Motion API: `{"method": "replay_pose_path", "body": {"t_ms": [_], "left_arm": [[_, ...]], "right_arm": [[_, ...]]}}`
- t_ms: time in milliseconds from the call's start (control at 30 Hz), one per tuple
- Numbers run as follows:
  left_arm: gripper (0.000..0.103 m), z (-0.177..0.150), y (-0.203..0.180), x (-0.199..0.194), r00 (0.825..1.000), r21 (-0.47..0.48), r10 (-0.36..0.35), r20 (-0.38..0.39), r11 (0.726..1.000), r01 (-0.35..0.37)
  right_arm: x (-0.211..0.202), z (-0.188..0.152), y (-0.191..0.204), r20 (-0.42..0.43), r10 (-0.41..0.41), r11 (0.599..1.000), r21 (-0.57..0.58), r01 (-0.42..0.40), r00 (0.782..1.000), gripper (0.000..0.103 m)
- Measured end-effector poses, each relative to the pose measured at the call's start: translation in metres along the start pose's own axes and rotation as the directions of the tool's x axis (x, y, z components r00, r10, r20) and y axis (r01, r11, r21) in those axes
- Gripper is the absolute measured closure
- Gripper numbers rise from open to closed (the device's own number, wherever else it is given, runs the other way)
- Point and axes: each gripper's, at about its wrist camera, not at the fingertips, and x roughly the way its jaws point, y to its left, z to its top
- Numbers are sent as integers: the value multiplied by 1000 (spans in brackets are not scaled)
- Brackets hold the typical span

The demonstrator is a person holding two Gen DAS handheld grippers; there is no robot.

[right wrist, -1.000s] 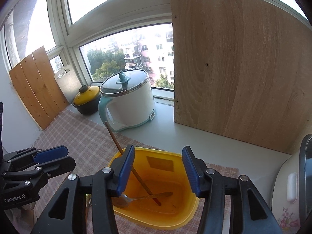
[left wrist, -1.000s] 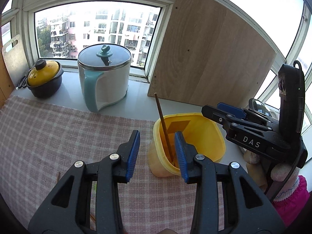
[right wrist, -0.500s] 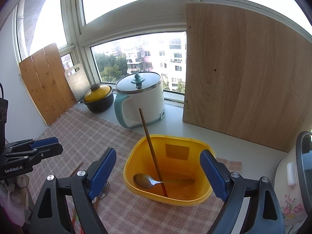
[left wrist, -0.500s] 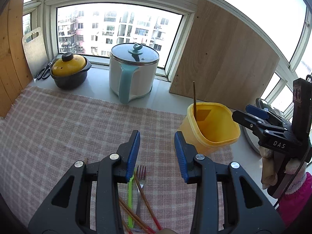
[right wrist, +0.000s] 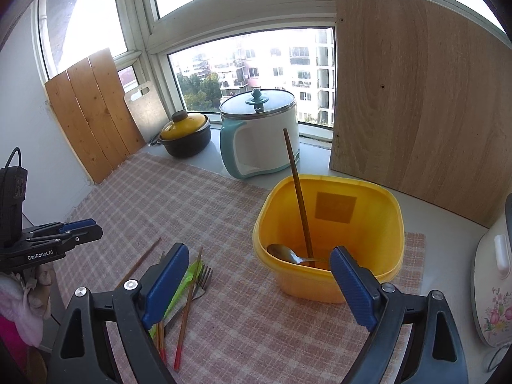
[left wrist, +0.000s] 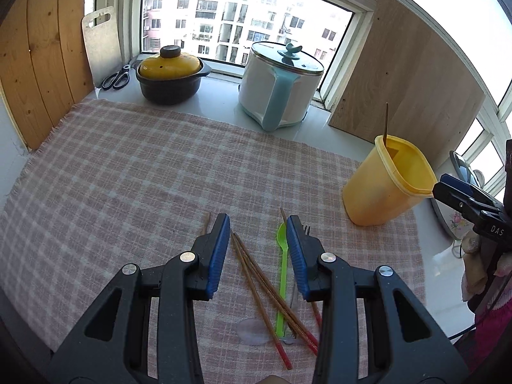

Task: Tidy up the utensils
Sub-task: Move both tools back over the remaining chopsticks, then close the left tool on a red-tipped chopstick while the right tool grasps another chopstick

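Loose utensils lie on the checked cloth (left wrist: 128,166): several brown chopsticks (left wrist: 256,275), a green plastic spoon (left wrist: 282,256) and a fork (left wrist: 306,228). My left gripper (left wrist: 258,220) hovers open right over them, with nothing held. The yellow container (right wrist: 396,217) stands to the right, with a metal spoon (right wrist: 281,252) and one leaning chopstick (right wrist: 297,192) inside. My right gripper (right wrist: 259,252) stands wide open and empty just in front of the container. In the right wrist view the fork (right wrist: 204,276) and chopsticks (right wrist: 185,313) lie by its left finger.
A white and teal electric pot (left wrist: 281,86) and a black pot with a yellow lid (left wrist: 169,76) stand by the window, with scissors (left wrist: 116,78) beside them. A wooden board (left wrist: 406,86) leans at the back right, and planks (left wrist: 38,57) at the left. A flowered cooker (right wrist: 492,288) sits far right.
My left gripper has drawn back from the yellow container to over the loose utensils. My right gripper's jaws have spread wide and it has backed off from the container.
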Motion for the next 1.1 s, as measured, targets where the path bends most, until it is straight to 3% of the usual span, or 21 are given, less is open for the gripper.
{"method": "replay_pose_path", "body": {"t_ms": [133,433,600,700,1033,1100], "left_arm": [[67,-15,21,6,999,-33,18,-35,999,-19],[67,-47,52,23,993,-62,35,-110,997,-42],[67,-56,63,35,989,-75,34,-145,996,-46],[67,-59,67,40,987,-76,30,-156,996,-42],[67,-58,68,57,980,-20,42,-192,999,-47],[71,-59,67,62,977,-7,41,-207,999,-43]], "right_arm": [[12,-9,14,-43,22,1000,-8,-23,999,13],[49,-30,45,-166,77,996,-25,-83,983,33],[73,-39,60,-248,104,993,-32,-115,963,51],[86,-42,68,-284,103,992,-44,-120,953,56],[121,-45,79,-377,117,989,-40,-143,919,63],[128,-46,79,-394,117,989,-36,-142,912,65]]}}
